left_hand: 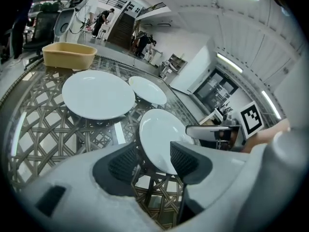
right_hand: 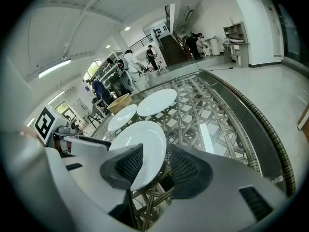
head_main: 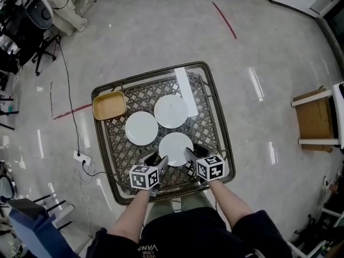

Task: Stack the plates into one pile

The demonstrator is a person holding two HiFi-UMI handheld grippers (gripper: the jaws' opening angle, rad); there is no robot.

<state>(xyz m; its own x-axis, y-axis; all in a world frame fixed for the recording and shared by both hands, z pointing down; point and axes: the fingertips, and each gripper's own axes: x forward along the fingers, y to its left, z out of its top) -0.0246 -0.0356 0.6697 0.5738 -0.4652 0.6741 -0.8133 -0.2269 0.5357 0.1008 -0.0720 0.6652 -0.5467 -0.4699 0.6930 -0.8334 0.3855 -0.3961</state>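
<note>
Three white plates, lying singly on tabletop (head_main: 213,129): near plate (head_main: 175,147); second plate (head_main: 141,128) beyond-left of it; third plate (head_main: 171,110) beyond it. Parted, straddling near plate's rim, likely for lifting: left tongs (left_hand: 153,161), right tongs (right_hand: 155,165).

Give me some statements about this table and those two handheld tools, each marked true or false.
Three white plates lie on the table: nearest plate, left plate, far plate. True.
The plates form one pile. False: none rests on another.
A tan dish sits at a table corner. True.
The left gripper's fingers are shut. False: they stand apart at the nearest plate's rim.
The right gripper reaches for the far plate. False: it is at the nearest plate.
</note>
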